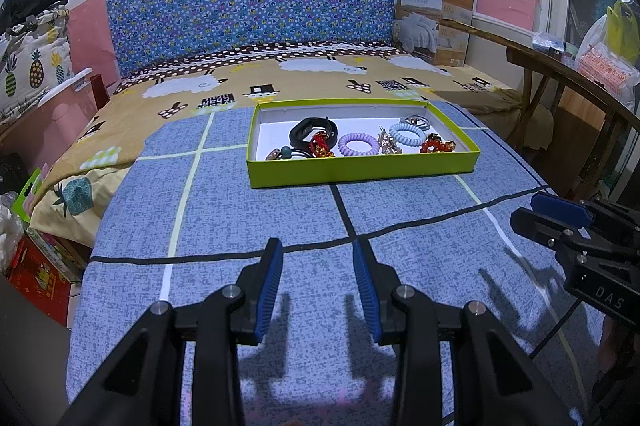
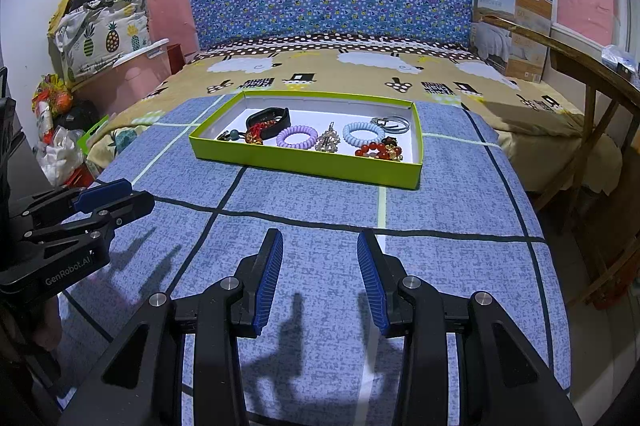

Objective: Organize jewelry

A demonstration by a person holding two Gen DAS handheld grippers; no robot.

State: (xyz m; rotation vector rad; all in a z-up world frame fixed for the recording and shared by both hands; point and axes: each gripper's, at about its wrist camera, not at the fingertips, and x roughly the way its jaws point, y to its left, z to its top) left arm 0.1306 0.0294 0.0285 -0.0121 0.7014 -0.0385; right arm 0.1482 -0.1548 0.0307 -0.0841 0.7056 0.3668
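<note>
A shallow lime-green box (image 1: 360, 172) (image 2: 304, 162) with a white floor sits on the blue checked cloth ahead of both grippers. Inside lie a black band (image 1: 312, 130) (image 2: 268, 120), a purple coil tie (image 1: 358, 145) (image 2: 297, 137), a light-blue coil tie (image 1: 407, 135) (image 2: 363, 133), red beads (image 1: 438, 145) (image 2: 376, 150), a red-gold charm (image 1: 320, 145), a sparkly clip (image 2: 328, 142) and metal rings (image 1: 418, 122) (image 2: 394, 124). My left gripper (image 1: 318, 250) is open and empty, low over the cloth. My right gripper (image 2: 320, 240) is open and empty too.
The blue cloth (image 1: 280, 226) covers the near end of a bed with a sheep-print sheet (image 1: 320, 74). A quilt box (image 1: 434, 18) stands at the headboard's right. A wooden rail (image 1: 560, 66) runs along the right. Bags and boxes (image 1: 36, 254) crowd the floor at left.
</note>
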